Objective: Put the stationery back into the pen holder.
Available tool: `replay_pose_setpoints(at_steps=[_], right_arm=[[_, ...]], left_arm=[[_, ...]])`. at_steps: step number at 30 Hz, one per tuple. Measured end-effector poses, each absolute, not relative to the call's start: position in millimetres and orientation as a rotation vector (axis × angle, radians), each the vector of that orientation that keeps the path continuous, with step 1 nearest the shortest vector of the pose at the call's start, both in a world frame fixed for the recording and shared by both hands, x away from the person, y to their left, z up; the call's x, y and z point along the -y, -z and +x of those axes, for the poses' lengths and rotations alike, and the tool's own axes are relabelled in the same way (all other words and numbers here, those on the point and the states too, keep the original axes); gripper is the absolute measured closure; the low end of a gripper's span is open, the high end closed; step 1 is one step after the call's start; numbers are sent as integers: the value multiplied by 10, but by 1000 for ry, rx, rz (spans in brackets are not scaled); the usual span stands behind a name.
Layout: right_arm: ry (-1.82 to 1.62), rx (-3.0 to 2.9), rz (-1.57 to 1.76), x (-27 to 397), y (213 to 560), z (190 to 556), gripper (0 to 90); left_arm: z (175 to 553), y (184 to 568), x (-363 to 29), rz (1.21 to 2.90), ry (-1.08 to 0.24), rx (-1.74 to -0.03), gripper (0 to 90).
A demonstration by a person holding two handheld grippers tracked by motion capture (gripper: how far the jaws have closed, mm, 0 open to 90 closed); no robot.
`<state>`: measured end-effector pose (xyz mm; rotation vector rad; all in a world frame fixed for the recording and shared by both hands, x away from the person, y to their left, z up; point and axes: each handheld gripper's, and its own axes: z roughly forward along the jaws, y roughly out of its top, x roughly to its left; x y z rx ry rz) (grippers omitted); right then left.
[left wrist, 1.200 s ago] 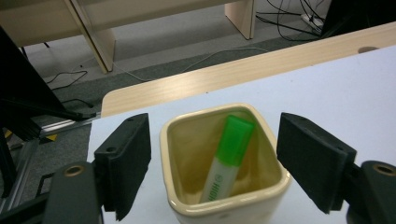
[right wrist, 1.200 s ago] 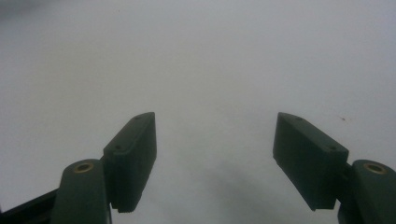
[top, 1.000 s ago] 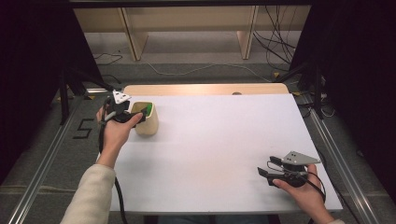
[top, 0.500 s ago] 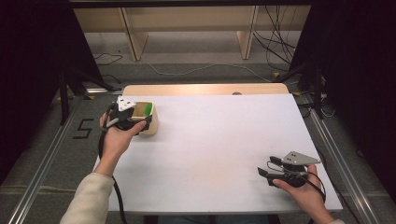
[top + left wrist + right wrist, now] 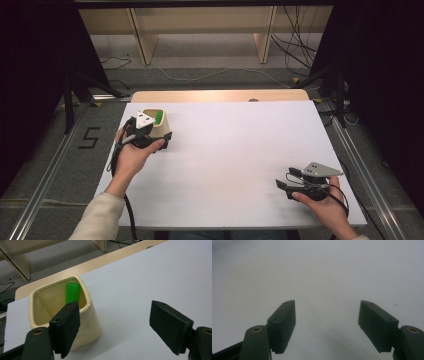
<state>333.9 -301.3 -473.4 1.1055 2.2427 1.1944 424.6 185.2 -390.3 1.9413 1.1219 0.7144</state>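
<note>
A cream cup (image 5: pixel 161 128) stands upright at the far left of the white table (image 5: pixel 235 150), with a green block (image 5: pixel 158 118) leaning inside it. My left gripper (image 5: pixel 164 140) is open at the cup's near side. In the left gripper view the cup (image 5: pixel 86 322) and the green block (image 5: pixel 72 292) sit just behind the left jaw, and only bare table shows between the jaws of the left gripper (image 5: pixel 115 326). My right gripper (image 5: pixel 286 184) rests open near the front right corner; in its own view the right gripper (image 5: pixel 327 323) has nothing in it.
A strip of bare wooden tabletop (image 5: pixel 220 95) runs along the far edge. Metal rails (image 5: pixel 367 180) flank the table on both sides. Wooden shelf legs (image 5: pixel 142 37) and loose cables (image 5: pixel 295 45) lie on the floor beyond.
My left gripper has moved right and toward me, from the cup's left side to its near side. The cup and the right gripper have stayed put.
</note>
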Motion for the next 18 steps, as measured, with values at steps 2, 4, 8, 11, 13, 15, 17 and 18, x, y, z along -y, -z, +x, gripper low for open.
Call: replay_pose_setpoints(at_steps=[2, 4, 8, 11, 13, 15, 17, 18], right_arm=[[-1193, -2245, 1106, 3012, 4731, 3337, 308], [-1194, -2245, 1106, 3010, 4731, 3336, 308], [-1194, -2244, 1106, 3010, 4732, 3334, 307], [-1194, -2245, 1105, 3009, 4732, 3334, 307], [-1194, -2245, 1105, 3006, 4732, 3333, 307], [-1193, -2244, 1105, 3004, 4732, 3331, 307], [-1193, -2246, 1103, 3005, 4731, 3331, 307], [-1194, -2245, 1103, 3004, 4731, 3330, 307]], left_arm=[[4231, 3919, -1817, 1940, -705, -1114, 247], [4218, 3932, -1792, 1953, -700, -1104, 247], [4187, 3959, -1741, 1960, -695, -1082, 247], [4161, 3976, -1703, 1967, -685, -1066, 247], [4143, 3984, -1678, 1976, -679, -1059, 247], [4126, 3996, -1651, 1975, -674, -1050, 247], [4108, 4007, -1630, 1982, -665, -1038, 247], [4100, 4018, -1616, 1981, -663, -1035, 247]])
